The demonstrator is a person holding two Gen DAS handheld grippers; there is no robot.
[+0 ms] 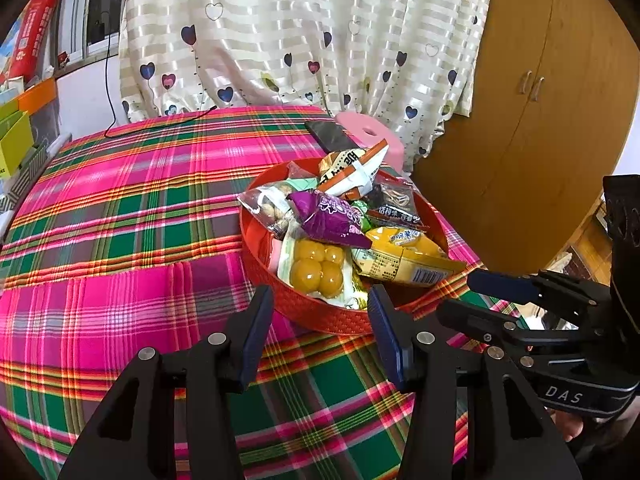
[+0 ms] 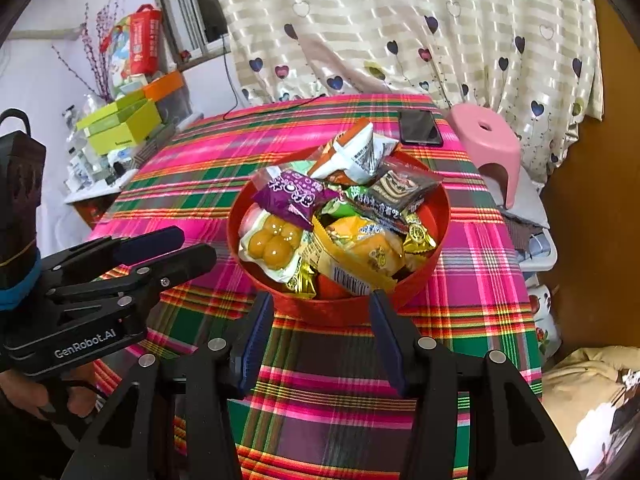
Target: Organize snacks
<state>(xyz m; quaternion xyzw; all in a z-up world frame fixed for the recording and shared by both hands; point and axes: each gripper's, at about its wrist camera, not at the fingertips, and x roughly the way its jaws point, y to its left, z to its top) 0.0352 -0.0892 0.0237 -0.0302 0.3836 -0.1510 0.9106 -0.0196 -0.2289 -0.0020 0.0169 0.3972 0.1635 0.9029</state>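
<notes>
A round red bowl [image 1: 320,314] [image 2: 424,264] sits on the plaid tablecloth, heaped with snack packets: a purple packet [image 1: 332,216] [image 2: 292,196], a clear pack of yellow balls [image 1: 316,270] [image 2: 272,242], a yellow packet [image 1: 404,256] [image 2: 360,252], an orange-and-white packet [image 1: 356,172] [image 2: 356,152] and a dark packet [image 1: 394,202] [image 2: 396,192]. My left gripper [image 1: 320,300] is open and empty just in front of the bowl's near rim. My right gripper [image 2: 322,300] is open and empty, also just short of the rim. Each gripper shows in the other's view, the right one [image 1: 472,292] and the left one [image 2: 188,244].
A black phone [image 1: 330,136] [image 2: 420,128] lies on the table behind the bowl. A pink stool [image 1: 372,136] [image 2: 488,144] stands past the table's far right corner. Green and orange boxes [image 2: 124,120] crowd a shelf at left. A wooden wardrobe [image 1: 532,80] stands at right.
</notes>
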